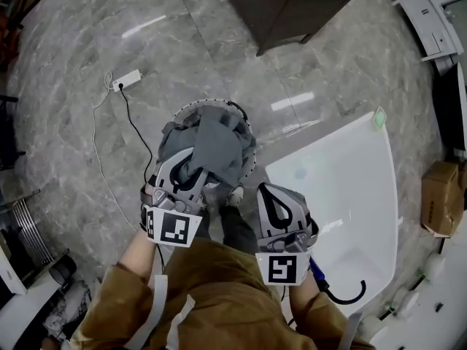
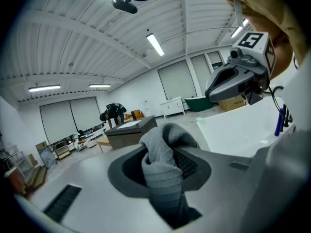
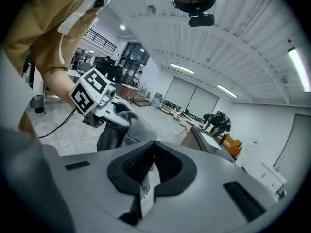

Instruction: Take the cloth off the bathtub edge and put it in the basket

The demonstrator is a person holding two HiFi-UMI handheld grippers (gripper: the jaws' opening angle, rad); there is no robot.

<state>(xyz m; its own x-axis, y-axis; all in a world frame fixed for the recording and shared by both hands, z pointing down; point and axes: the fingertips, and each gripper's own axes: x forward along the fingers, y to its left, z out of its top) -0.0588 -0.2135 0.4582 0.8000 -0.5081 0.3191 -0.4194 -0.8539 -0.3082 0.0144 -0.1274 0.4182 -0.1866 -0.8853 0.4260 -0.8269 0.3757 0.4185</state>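
your left claw [image 1: 193, 165] grips the grey cloth [image 1: 219, 146] over the basket [image 1: 188, 111].
right claw [image 1: 276, 194], jaws nearly together, hangs empty beside the bathtub [image 1: 350, 173].

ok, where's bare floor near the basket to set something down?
Bare floor left of the power strip and its cables, and between basket and dark cabinet. Crowded between basket and bathtub: left gripper, right gripper.
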